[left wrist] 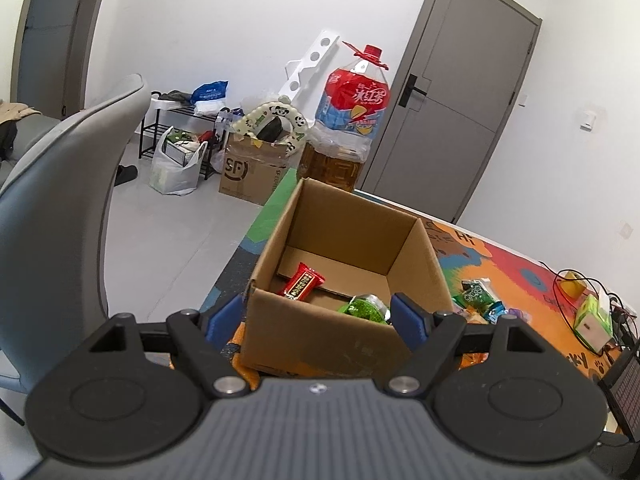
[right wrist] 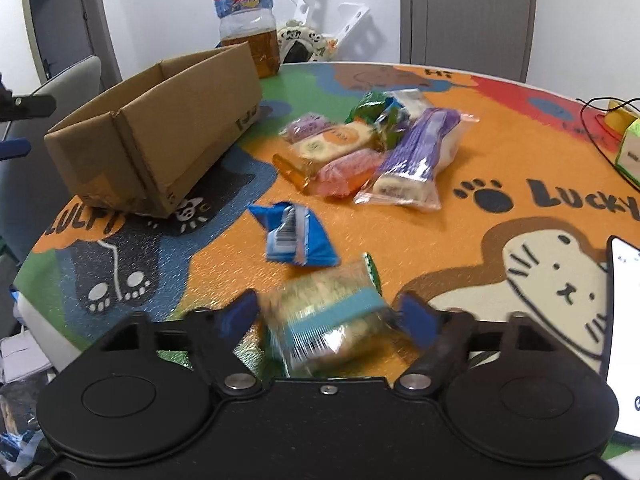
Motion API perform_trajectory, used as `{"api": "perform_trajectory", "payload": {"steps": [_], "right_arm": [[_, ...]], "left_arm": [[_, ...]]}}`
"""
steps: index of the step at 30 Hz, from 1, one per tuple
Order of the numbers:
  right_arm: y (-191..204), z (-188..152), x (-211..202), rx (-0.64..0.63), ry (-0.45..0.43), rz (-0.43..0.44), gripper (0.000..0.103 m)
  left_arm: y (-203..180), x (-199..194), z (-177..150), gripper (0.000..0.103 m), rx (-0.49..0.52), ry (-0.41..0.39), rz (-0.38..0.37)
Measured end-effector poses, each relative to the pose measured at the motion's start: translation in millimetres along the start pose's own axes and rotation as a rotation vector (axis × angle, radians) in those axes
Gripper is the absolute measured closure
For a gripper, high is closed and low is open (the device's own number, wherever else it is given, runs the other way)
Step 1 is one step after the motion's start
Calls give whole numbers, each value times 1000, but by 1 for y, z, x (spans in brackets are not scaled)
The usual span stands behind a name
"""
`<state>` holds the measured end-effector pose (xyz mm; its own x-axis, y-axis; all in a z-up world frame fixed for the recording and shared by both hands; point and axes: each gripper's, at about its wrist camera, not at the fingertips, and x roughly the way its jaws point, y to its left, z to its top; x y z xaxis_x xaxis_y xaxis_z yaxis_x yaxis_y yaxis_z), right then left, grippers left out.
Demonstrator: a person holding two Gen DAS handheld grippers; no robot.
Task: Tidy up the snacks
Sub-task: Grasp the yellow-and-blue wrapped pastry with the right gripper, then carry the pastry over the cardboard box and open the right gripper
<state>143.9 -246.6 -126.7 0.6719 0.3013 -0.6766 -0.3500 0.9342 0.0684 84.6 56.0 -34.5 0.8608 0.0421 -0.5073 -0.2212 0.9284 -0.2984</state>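
Note:
An open cardboard box (left wrist: 344, 240) stands on the colourful table mat; it also shows in the right wrist view (right wrist: 160, 128). Inside lie a red snack packet (left wrist: 304, 282) and a green packet (left wrist: 366, 307). My left gripper (left wrist: 320, 316) is open, its blue fingers either side of the box's near wall. My right gripper (right wrist: 328, 314) is open around a clear cracker packet with a blue band (right wrist: 328, 316), which looks blurred. A blue packet (right wrist: 294, 236) lies just beyond it. A pile of snacks (right wrist: 368, 152) lies mid-table.
A large iced-tea bottle (left wrist: 348, 120) stands behind the box at the table's far edge. A grey chair (left wrist: 60, 208) is at the left. A green tissue box with cables (left wrist: 592, 316) sits at the right. A phone (right wrist: 624, 320) lies near the right gripper.

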Motion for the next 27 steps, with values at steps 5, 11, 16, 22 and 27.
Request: {"api": "perform_trajectory", "payload": {"steps": [5,11,16,22,27], "right_arm": [[-13,5,0,43,-30,16,53],[-15,20,-4,65,-83,37,53],[-6,43,-9,52,-145,53,53],[6,70,-11,38,-207,76,53],[19,83,-9,29,-236,114,53]], "left_arm": [[-1,1,-2,23,6,6,3],[2,-1,-1,23,10,-4,-3],[6,-1,0,23,6,-9,5],[13,4,2,23,6,-2,25],[16,6,4,23,11,-2,45]]}}
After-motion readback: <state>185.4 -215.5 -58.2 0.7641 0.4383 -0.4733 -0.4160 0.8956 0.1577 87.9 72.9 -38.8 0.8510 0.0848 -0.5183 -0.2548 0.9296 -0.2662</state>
